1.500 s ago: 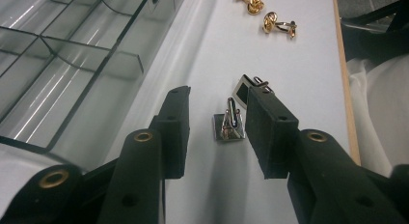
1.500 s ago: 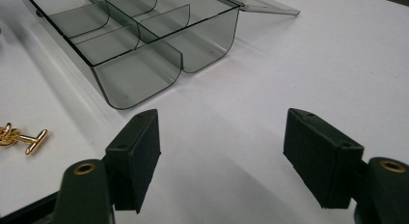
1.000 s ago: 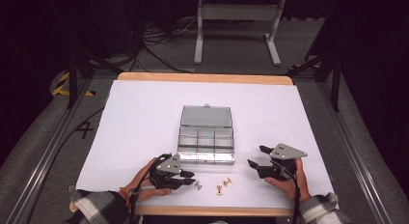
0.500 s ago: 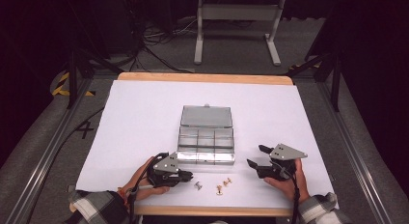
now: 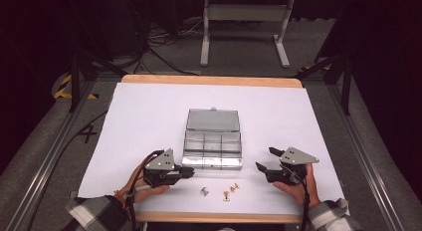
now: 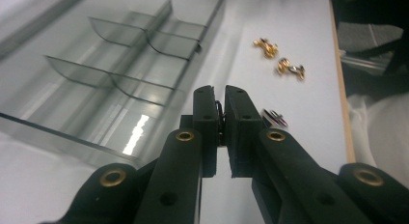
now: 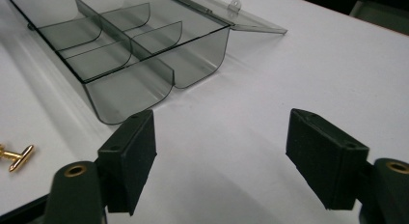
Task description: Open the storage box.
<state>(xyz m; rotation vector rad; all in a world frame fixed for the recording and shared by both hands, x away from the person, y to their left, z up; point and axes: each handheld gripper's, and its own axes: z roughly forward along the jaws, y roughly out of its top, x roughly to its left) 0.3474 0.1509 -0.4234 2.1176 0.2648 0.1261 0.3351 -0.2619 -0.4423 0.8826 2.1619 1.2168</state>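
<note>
high view: my left gripper (image 5: 191,172) sits by the near left corner of the clear divided box (image 5: 213,146), lid open. my right gripper (image 5: 263,160) rests off its right side. three cufflinks (image 5: 221,190) lie loose on the white table (image 5: 149,116) between my hands.
left gripper view: pads nearly together, pinching a small dark cufflink (image 6: 220,119). box to the left, two gold ones (image 6: 279,57) and a silver one (image 6: 275,118) beyond.
right gripper view: jaws wide, holding nothing, just opened a bit more. box ahead, gold cufflink (image 7: 15,157) at left.
</note>
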